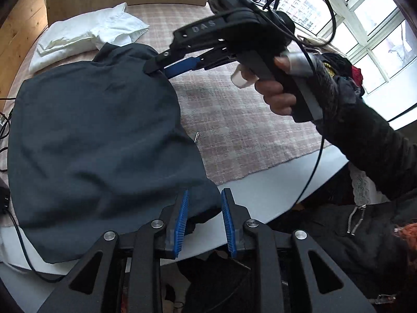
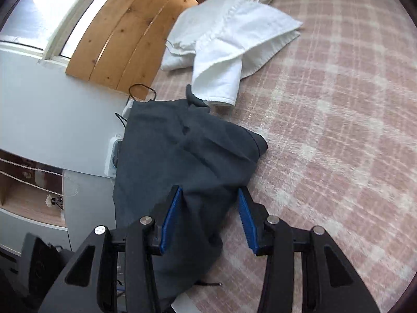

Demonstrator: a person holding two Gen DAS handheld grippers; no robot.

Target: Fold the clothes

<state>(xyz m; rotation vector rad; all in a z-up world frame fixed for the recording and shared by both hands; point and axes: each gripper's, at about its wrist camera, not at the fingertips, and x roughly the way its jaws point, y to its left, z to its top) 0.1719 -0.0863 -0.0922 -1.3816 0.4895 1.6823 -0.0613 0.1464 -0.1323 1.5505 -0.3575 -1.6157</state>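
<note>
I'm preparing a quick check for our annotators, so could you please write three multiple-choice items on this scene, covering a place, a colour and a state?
1. Where does the white garment lie relative to the dark garment?
A. Beyond it, farther up the bed
B. Under it, fully hidden
C. On the floor

2. What colour are the gripper pads?
A. Red
B. Blue
C. Yellow

3. How do the jaws of the left gripper stand?
A. Shut tight on the cloth
B. Open, with cloth between them
C. Out of view

Answers: 1 A, it rests past the dark garment's far end on the pink plaid blanket. 2 B, the ribbed pads are blue. 3 B, a clear gap separates the pads.
</note>
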